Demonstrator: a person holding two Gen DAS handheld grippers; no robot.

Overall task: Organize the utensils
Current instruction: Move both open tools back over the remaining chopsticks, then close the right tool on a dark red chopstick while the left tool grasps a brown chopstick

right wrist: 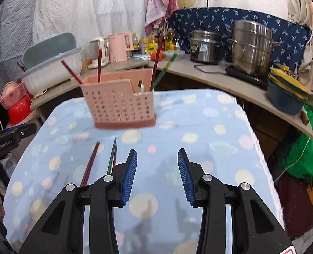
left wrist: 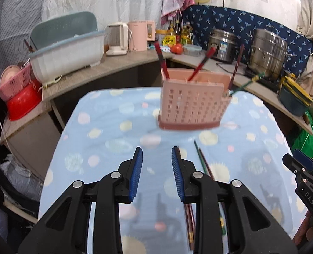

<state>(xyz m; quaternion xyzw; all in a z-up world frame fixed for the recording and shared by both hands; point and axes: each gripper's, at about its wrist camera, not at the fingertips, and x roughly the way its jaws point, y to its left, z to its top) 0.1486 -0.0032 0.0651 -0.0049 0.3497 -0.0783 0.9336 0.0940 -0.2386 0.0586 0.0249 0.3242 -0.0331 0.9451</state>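
Both claws hang over the tabletop (right wrist: 230, 127) with its dotted blue cloth, and this looks like the reach-in step: nothing picked up yet. The pink holder (right wrist: 118, 103) stands upright toward the far edge, a perforated basket already carrying several red and green chopsticks leaning out of the top. The loose chopsticks (right wrist: 93, 160), red and green, lie flat on the cloth just in front of it, between the two claws. Left claw (left wrist: 157, 171) is spread, empty; right claw (right wrist: 157, 175) spread too, nothing between the pads. Next move, I'd say: drop onto one stick and pinch it cleanly.
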